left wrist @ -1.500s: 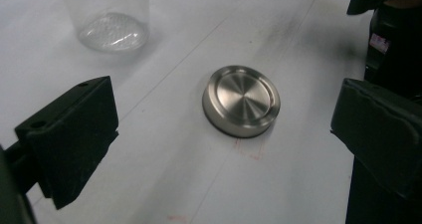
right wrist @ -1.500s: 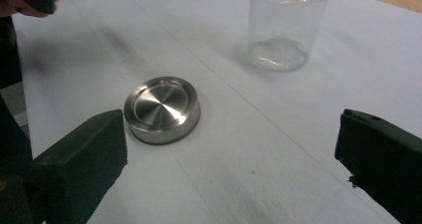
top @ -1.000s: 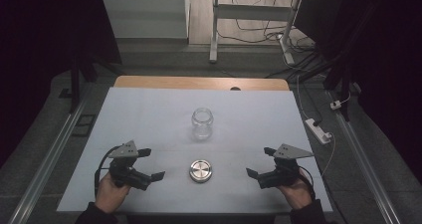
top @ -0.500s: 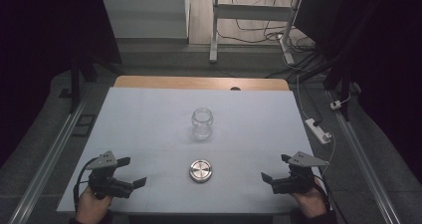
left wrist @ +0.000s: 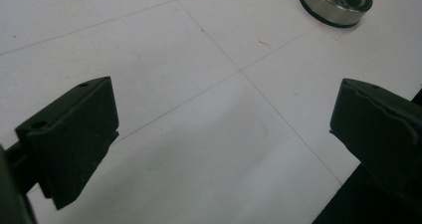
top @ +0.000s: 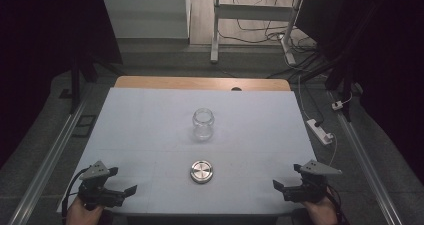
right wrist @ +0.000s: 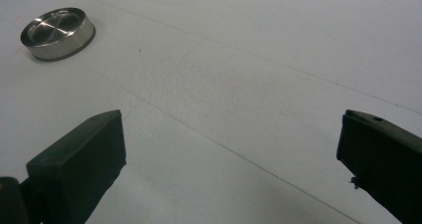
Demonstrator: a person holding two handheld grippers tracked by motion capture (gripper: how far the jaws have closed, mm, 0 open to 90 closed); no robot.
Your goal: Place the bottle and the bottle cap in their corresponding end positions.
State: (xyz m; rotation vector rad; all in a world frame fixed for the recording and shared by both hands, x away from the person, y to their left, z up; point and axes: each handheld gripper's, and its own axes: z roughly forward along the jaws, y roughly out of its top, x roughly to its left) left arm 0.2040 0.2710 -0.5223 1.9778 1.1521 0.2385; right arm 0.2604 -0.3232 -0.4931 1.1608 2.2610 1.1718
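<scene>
A clear glass jar (top: pixel 203 123) stands upright and lidless at the middle of the white table (top: pixel 150 130). Its round metal lid (top: pixel 202 171) (left wrist: pixel 336 2) (right wrist: pixel 57 32) lies flat on the table in front of the jar, apart from it. My left gripper (top: pixel 126 196) (left wrist: pixel 224 134) is at the table's near left corner, open, with only bare table between its jaws. Open and holding nothing too, my right gripper (top: pixel 281 190) (right wrist: pixel 231 159) hovers at the near right corner. Both point inward toward the lid, well short of it.
A white power strip (top: pixel 320 130) lies on the floor just past the table's right edge. A wooden strip (top: pixel 200 83) runs along the far edge. Metal rails (top: pixel 45 160) flank the table on both sides.
Both grippers have pulled back toward the near edge and outward to the corners, away from the lid. Jar and lid have stayed put.
</scene>
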